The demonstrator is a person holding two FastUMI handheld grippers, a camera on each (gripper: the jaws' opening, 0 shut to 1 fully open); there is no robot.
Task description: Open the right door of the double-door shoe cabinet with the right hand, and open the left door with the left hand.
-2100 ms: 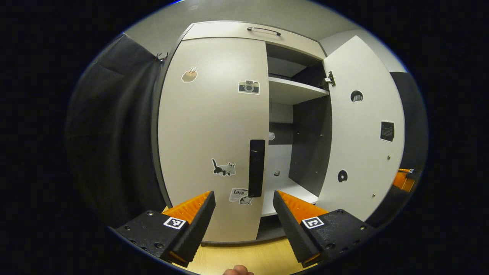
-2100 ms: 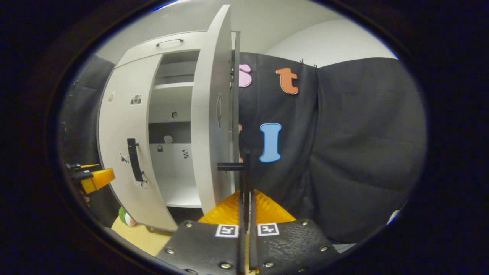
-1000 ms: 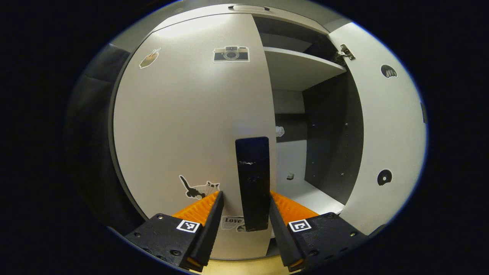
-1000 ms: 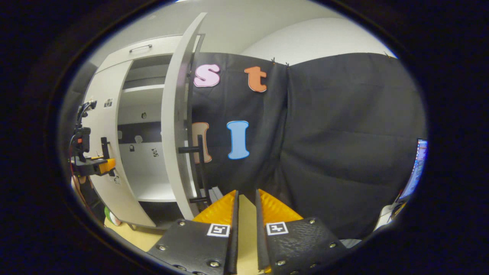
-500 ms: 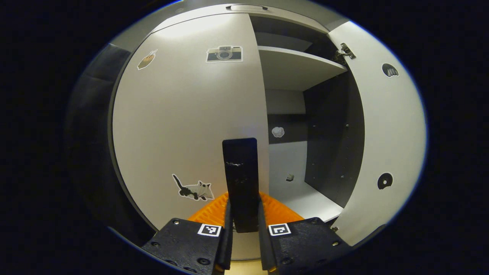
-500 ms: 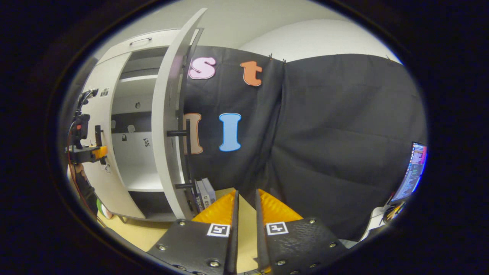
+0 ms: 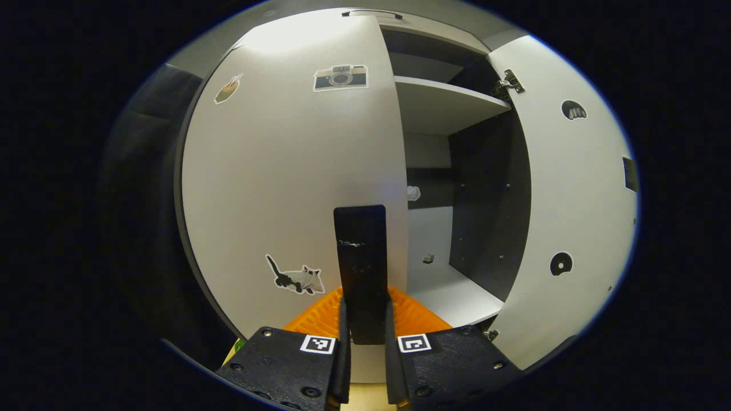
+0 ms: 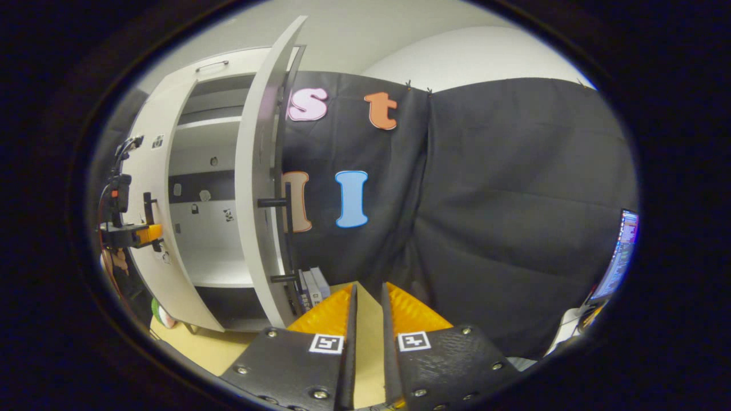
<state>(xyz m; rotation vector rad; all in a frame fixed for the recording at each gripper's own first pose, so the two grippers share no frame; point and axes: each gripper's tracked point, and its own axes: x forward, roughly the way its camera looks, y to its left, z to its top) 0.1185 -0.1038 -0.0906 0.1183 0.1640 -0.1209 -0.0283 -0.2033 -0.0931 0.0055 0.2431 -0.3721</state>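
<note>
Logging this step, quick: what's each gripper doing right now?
Left gripper: shut on the left door handle.
Right gripper: open a narrow gap, holding nothing.

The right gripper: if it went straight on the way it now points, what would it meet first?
Probably the black cloth wall. The right gripper has a narrow gap with nothing in it, and the open right door with its handle stands off to the left of that line. Depth is hard to judge.
</note>
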